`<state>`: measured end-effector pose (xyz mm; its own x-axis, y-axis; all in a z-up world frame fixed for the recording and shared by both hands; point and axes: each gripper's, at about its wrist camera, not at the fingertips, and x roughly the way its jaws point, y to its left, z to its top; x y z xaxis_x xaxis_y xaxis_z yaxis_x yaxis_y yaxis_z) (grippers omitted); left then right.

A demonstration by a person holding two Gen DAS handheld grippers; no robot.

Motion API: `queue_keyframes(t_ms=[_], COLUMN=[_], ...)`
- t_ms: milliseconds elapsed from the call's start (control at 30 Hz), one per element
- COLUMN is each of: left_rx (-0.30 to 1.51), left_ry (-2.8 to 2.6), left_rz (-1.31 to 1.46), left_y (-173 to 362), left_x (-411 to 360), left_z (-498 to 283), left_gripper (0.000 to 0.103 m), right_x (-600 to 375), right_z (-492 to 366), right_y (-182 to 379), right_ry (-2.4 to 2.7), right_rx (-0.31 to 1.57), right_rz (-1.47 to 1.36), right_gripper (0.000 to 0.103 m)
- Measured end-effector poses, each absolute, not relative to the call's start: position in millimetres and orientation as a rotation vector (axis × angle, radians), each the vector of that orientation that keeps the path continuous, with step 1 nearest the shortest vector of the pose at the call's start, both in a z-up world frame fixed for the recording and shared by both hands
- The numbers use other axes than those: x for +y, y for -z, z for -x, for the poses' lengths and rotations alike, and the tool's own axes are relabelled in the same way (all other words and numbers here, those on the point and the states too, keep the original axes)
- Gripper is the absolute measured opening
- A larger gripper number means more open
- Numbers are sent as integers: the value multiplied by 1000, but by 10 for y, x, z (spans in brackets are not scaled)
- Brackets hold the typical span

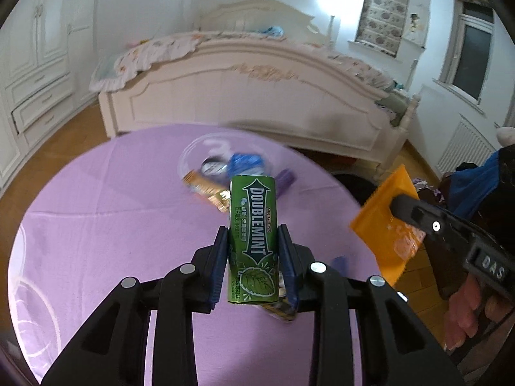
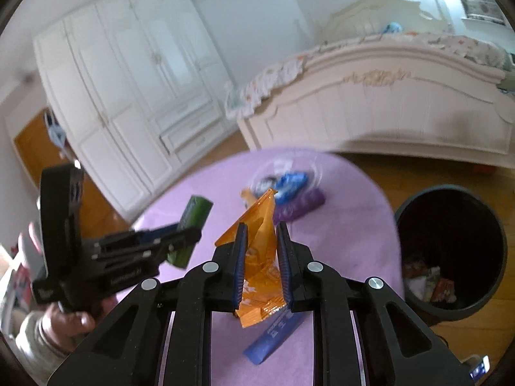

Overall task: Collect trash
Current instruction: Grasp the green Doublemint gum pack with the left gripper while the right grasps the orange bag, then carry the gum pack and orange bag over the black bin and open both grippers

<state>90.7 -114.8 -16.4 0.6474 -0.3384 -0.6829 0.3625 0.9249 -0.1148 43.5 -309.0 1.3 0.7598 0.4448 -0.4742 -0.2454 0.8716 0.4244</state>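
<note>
- Green Doublemint pack clamped upright in the left gripper fingers, above the purple tabletop.
- Orange wrapper clamped in the right gripper fingers, near the black bin.

Glossy green pack, shiny orange foil wrapper, matt cloth.

Left gripper: jaws closed on a green gum pack, held upright, raised above the tabletop. Right gripper: jaws clamped on an orange wrapper, also raised. Bare fingers wrap the right gripper's handle.
</note>
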Motion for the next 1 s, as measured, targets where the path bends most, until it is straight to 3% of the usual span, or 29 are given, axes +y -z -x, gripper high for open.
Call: queue_keyframes(t_ms=[367,1000], left_rx=[720,752], left_ry=[495,616], left_rz=[-90,-195], left_y=[-59,130], left_x=[-1780,-2786], left_z=[-767,-814], left_gripper=[31,31], right_x=[-3912,-4904], right_z=[-159,31], right_y=[-177,256], right_ry=[-247,-72], right_rx=[478,466], right_rz=[-454,-582], right_gripper=[19,19])
